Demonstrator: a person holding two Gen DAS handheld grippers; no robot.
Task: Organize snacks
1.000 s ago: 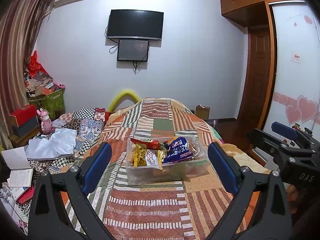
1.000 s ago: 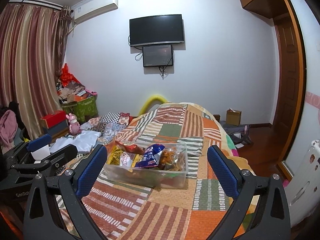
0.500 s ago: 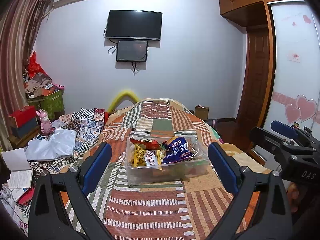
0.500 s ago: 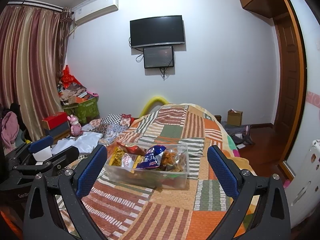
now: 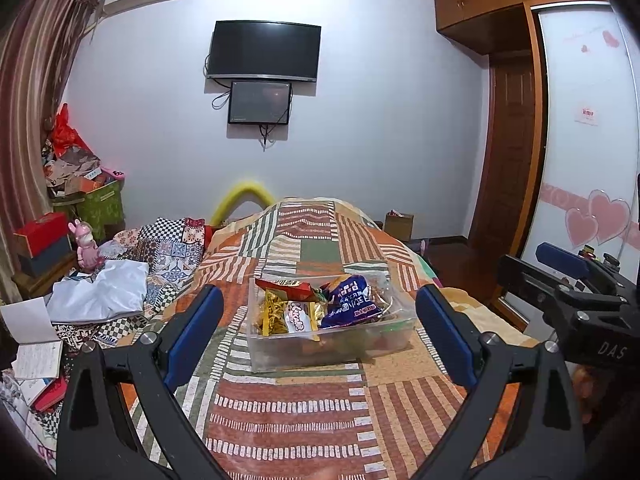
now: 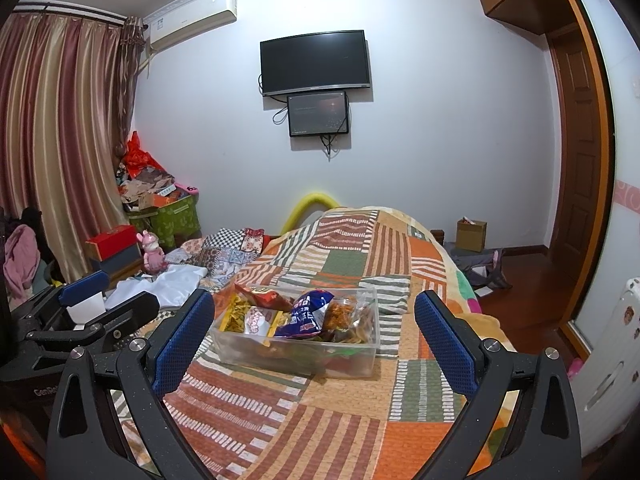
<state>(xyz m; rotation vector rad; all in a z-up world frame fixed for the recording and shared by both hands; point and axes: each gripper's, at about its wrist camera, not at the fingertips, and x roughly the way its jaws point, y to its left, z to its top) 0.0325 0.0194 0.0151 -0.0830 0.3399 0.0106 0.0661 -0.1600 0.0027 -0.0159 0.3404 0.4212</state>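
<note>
Left wrist view: the left gripper (image 5: 318,326) hangs above the patchwork bedspread (image 5: 320,408) with its blue-padded fingers (image 5: 194,330) spread wide and nothing between them. The clear plastic bin (image 5: 328,342) of snack packets sits ahead on the bed, framed by the two pads, at almost the same spot and size as a second ago; the view has barely shifted. Inside it lie a blue packet (image 5: 352,302), a red packet (image 5: 288,289) and a bag of yellow sticks (image 5: 274,314). The right gripper (image 6: 314,330) is equally wide open and empty; in its view the bin (image 6: 298,354) now sits slightly lower and nearer than before. Each tool shows at the edge of the other's view, well apart from the bin.
</note>
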